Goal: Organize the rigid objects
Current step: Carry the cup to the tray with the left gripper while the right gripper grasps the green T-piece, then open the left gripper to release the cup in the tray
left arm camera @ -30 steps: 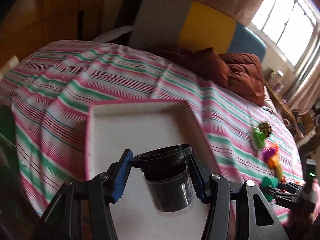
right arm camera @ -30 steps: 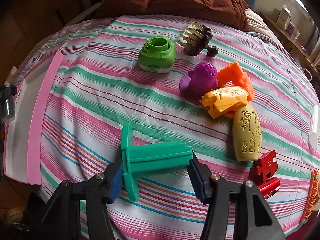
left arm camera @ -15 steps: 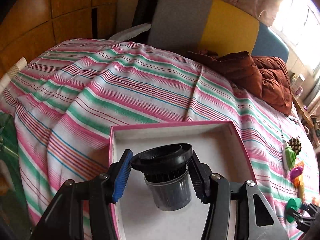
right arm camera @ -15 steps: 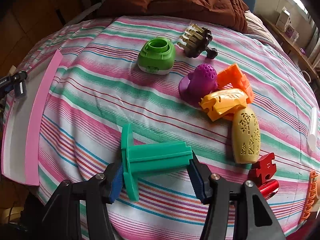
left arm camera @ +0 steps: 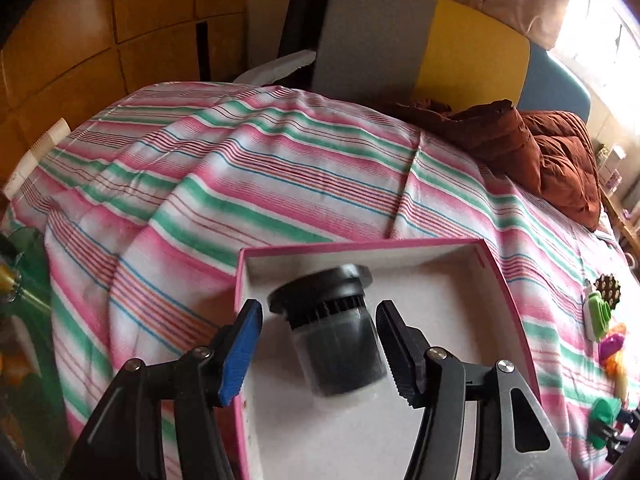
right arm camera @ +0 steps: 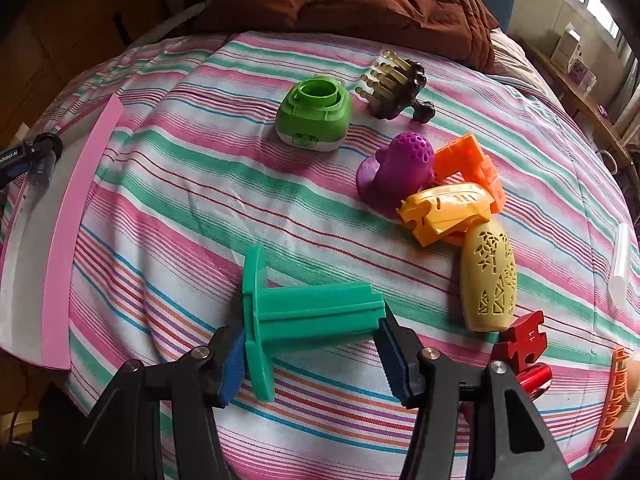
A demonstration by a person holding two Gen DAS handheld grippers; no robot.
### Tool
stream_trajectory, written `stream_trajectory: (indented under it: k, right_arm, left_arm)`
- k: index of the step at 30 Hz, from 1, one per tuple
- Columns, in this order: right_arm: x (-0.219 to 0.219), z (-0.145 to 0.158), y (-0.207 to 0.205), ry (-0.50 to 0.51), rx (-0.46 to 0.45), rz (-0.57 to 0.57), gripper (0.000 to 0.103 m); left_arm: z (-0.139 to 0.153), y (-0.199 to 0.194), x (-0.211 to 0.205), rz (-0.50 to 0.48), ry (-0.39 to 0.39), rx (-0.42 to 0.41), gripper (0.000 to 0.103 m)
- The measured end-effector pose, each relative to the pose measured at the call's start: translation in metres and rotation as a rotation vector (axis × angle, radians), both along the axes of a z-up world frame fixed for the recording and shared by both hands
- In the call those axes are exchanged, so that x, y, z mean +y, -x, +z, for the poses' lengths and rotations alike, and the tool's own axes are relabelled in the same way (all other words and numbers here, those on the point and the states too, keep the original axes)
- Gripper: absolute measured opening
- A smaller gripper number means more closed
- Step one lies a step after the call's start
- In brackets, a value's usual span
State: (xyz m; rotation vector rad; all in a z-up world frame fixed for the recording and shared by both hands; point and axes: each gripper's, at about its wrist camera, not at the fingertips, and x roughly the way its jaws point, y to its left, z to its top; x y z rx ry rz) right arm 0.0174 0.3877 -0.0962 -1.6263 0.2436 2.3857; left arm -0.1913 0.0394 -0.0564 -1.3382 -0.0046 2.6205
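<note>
Striped bed (left arm camera: 280,168), brown quilt (left arm camera: 552,160), wood-panelled wall (left arm camera: 100,40), bright window (left arm camera: 592,32).

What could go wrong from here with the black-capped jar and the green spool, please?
The left hand-held gripper is opening and the black-capped jar tilts free between its jaws over the pink box; it may roll or tip on landing.

The right hand-held gripper pinches the green spool endwise; it could slip out.

Black-capped clear jar (left arm camera: 340,340) tilted in pink-rimmed box (left arm camera: 516,300); teal flanged spool (right arm camera: 312,312) sideways above striped sheet (right arm camera: 200,208)
</note>
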Motion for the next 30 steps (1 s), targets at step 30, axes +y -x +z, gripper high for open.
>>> stream_trajectory:
  k: [30]
  right_arm:
    - [0.013, -0.004, 0.011, -0.038, -0.001, 0.006, 0.057]
  left_arm:
    - [0.026, -0.133, 0.01, -0.069, 0.003, 0.055, 0.068]
